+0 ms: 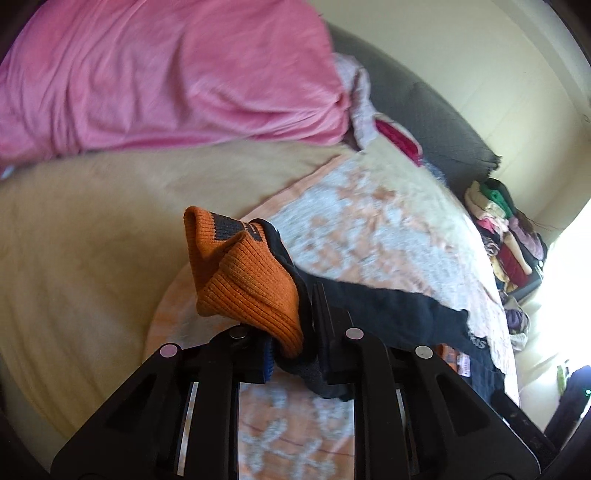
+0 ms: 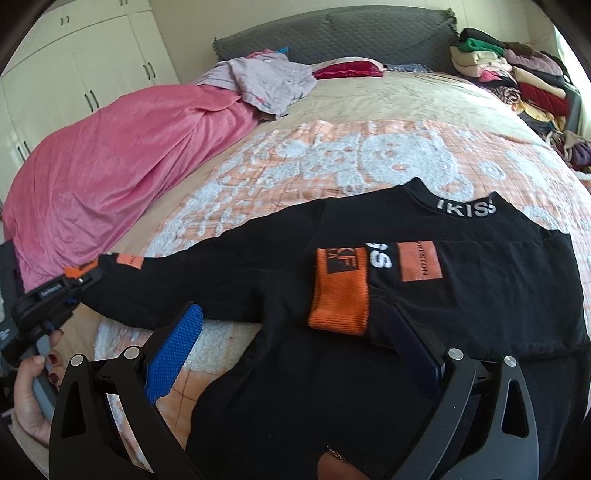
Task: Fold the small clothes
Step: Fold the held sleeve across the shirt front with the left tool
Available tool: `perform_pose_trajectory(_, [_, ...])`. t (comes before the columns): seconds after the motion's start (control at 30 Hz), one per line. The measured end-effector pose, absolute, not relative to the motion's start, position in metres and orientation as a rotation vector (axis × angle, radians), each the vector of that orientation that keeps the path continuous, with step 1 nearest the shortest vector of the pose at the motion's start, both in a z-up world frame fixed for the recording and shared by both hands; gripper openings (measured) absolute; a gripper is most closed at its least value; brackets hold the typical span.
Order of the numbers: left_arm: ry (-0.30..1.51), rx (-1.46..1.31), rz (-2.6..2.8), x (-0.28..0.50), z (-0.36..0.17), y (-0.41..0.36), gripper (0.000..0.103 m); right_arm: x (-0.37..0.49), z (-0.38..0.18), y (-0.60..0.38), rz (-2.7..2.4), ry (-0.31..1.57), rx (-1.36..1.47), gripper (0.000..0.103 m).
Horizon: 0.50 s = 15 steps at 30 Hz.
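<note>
While the left hand-held gripper [image 1: 295, 332] clamps the orange cuff [image 1: 243, 284] of the black sweater [image 2: 424, 295], the right hand-held gripper [image 2: 295, 332] hovers with jaws apart over the second cuff [image 2: 340, 291] at its 12 o'clock.

Left wrist view looks down close along its tool [image 1: 280, 325] at the bed [image 1: 92, 240]. Right wrist view looks slightly farther, toward the headboard [image 2: 332, 33]. Both share the shirt [image 2: 461, 295].

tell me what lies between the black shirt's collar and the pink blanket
Only bare orange-and-white patterned bedspread lies between the black shirt collar and the pink blanket; the right wrist view shows it.
</note>
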<state>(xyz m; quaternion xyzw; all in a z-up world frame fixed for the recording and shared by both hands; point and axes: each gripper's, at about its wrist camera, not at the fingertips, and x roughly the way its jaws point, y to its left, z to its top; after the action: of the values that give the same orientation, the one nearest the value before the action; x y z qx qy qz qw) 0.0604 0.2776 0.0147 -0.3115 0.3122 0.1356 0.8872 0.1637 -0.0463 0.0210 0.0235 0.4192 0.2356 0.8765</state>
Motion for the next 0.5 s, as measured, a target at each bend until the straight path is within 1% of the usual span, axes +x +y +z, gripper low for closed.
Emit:
perform_pose_trajectory(0.13, [0.621, -0.611, 0.226, 0.069, 0.034, 0.256, 0.010, 0.165, 0.022, -0.064, 0.464, 0.871, 0.081, 0.098])
perform_pose_trajectory(0.5, [0.610, -0.531, 0.080, 0.096, 0.059, 0.193, 0.009, 0.169, 0.018, -0.123, 0.328, 0.886, 0.152, 0.098])
